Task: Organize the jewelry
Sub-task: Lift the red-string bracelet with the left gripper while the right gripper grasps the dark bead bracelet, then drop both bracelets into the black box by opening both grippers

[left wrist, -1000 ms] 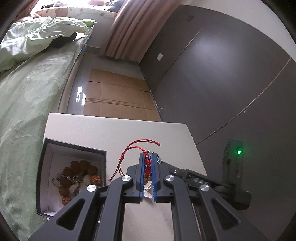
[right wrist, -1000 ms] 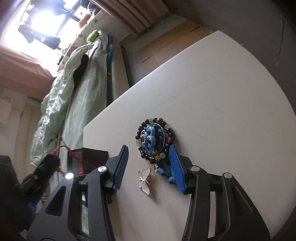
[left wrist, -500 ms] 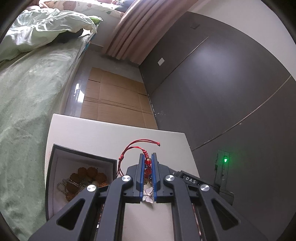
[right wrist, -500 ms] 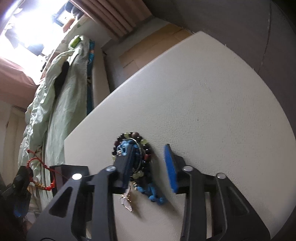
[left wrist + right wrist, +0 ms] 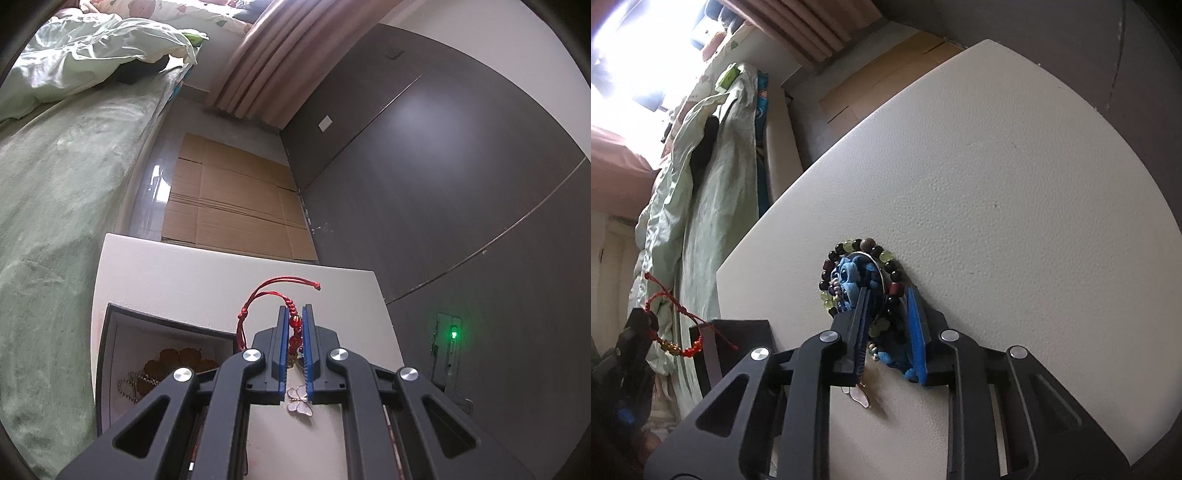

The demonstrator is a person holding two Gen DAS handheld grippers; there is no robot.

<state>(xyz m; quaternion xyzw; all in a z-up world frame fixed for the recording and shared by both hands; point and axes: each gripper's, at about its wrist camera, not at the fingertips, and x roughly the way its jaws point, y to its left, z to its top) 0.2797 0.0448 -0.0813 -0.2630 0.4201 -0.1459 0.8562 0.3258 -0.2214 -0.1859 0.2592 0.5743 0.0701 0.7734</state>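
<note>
My left gripper (image 5: 294, 312) is shut on a red cord bracelet (image 5: 294, 332) with red beads, and the cord loop sticks out past the tips. It hangs over the white table beside a dark box (image 5: 110, 332), which holds brown beads and a chain. A butterfly brooch (image 5: 299, 400) lies on the table under the left fingers. My right gripper (image 5: 888, 291) points down at a bracelet of dark and green beads (image 5: 849, 245) around a blue knotted piece (image 5: 849, 277). Its jaws are closing with the bracelet's right side and blue cord between them.
The white table (image 5: 997, 184) ends near a dark wall panel (image 5: 443, 184) on the right. A bed with green bedding (image 5: 55, 203) lies left of it. Cardboard sheets (image 5: 229, 206) cover the floor beyond. In the right wrist view the left gripper (image 5: 639, 332) and the box (image 5: 738, 332) sit at the lower left.
The right jaws have narrowed from wide apart to close around the beaded bracelet, with the left finger now over the ring. The left gripper drifted slightly, still holding the red bracelet.
</note>
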